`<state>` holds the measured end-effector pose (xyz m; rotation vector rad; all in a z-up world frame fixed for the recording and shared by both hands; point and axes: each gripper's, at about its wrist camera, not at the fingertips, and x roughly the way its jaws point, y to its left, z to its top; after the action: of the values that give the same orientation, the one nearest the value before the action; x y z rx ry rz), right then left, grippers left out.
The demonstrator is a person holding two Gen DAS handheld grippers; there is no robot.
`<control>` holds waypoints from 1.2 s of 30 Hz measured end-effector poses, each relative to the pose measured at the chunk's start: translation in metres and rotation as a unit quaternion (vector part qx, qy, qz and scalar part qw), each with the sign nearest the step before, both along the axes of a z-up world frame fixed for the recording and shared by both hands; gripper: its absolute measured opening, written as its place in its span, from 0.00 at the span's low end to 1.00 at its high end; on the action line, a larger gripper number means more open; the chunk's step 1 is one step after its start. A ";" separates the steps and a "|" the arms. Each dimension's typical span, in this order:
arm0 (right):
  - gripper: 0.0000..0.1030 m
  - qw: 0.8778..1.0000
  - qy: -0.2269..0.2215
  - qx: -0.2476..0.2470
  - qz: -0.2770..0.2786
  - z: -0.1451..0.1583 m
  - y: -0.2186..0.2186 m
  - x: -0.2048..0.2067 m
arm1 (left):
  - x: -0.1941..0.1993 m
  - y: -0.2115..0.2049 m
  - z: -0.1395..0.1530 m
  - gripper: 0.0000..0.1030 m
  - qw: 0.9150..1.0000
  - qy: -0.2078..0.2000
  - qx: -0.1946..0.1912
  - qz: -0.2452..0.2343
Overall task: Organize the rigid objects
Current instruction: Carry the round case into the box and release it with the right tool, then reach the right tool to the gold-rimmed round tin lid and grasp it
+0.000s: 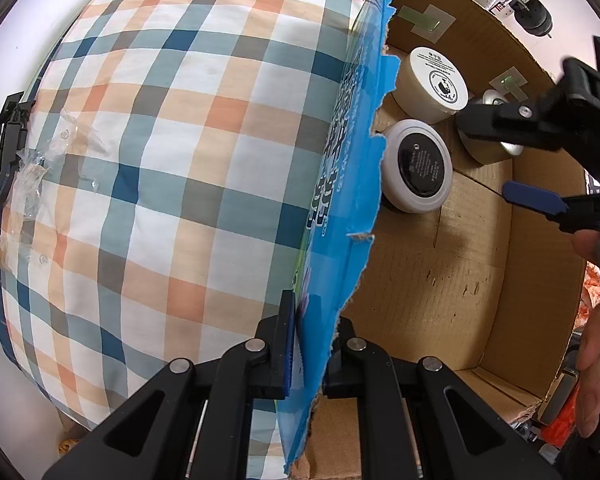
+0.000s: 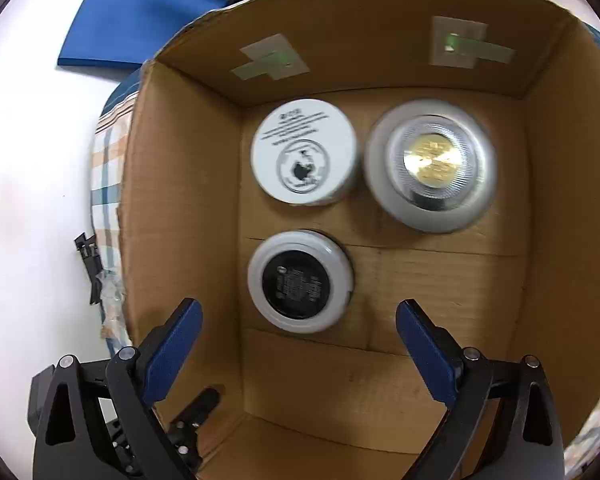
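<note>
Cardboard box floor lies bare near right gripper, jaws spread; left gripper pinches its torn wall.

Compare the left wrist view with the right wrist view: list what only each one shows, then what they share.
Only the left wrist view shows the left gripper shut on the box's torn blue side wall, with most of the checked cloth beside it.

Only the right wrist view shows the blue folder beyond the box and the silver jar's gold centre.

Both show the cardboard box, the white-lidded jar, the black-topped jar and the open, empty right gripper.
</note>
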<state>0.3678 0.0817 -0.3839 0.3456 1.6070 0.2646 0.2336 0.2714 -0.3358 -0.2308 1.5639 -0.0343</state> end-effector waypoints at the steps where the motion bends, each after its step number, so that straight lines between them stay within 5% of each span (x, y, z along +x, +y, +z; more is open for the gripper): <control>1: 0.97 1.000 0.000 0.001 0.000 0.001 -0.002 -0.001 | 0.000 0.000 0.000 0.07 1.000 0.000 0.000 0.000; 13: 1.00 0.999 -0.053 0.000 -0.010 0.055 -0.024 -0.020 | 0.000 -0.001 0.000 0.07 1.000 0.000 0.002 0.001; 21: 1.00 0.984 -0.164 -0.027 -0.068 0.121 -0.100 -0.034 | -0.001 0.000 -0.001 0.07 1.000 -0.002 0.001 0.003; 24: 1.00 0.980 -0.173 -0.039 -0.094 0.131 -0.139 -0.036 | -0.002 0.001 -0.001 0.07 1.000 -0.002 0.002 0.003; 28: 1.00 0.974 -0.132 -0.104 -0.152 0.117 -0.205 -0.033 | -0.003 0.000 0.000 0.07 1.000 -0.002 0.003 0.006; 33: 0.99 0.956 -0.070 -0.184 -0.219 0.063 -0.282 -0.025 | -0.003 0.000 0.000 0.07 1.000 -0.002 0.005 0.009; 36: 0.90 0.951 -0.032 -0.189 -0.244 0.029 -0.308 -0.025 | -0.003 0.000 0.000 0.07 1.000 -0.003 0.005 0.009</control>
<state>0.3433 -0.2263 -0.3545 0.4188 1.4194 -0.4031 0.2303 0.2713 -0.3360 -0.2370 1.5562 -0.0139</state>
